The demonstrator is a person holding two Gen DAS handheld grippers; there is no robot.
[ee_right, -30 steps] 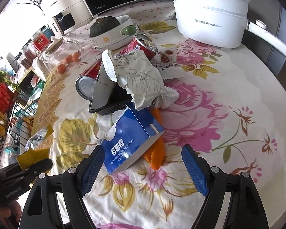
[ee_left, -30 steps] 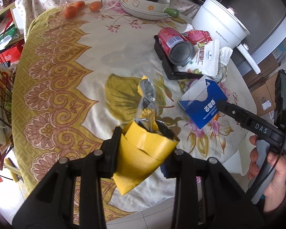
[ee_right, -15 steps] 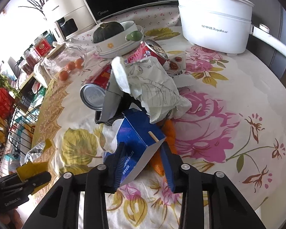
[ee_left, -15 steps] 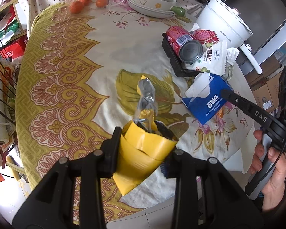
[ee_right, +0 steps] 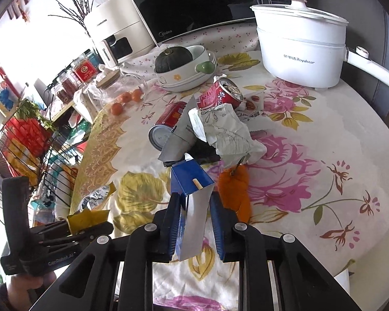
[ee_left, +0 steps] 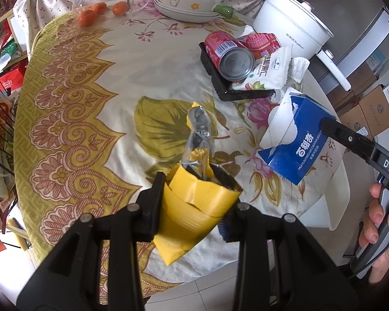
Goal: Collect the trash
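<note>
Two pieces of trash held above the tabletop (ee_left: 96, 83). The left gripper (ee_left: 194, 204) is clamped across a yellow wrapper (ee_left: 194, 207), whose torn foil top stands free above the jaws; the right gripper (ee_right: 194, 215) is clamped on the side walls of a blue box (ee_right: 190, 181), open end up. Both pieces look light and empty: the wrapper is probably soft, crinkly film that slips unless pinched flat across its body, while the box is thin card, stiff along its folds yet likely to crush if squeezed mid-panel. More trash lies in and around a black tray (ee_left: 215, 77) near the pot (ee_right: 300, 44): two red cans (ee_left: 230, 54), a white packet (ee_left: 269, 72) and crumpled paper (ee_right: 228, 132).
</note>
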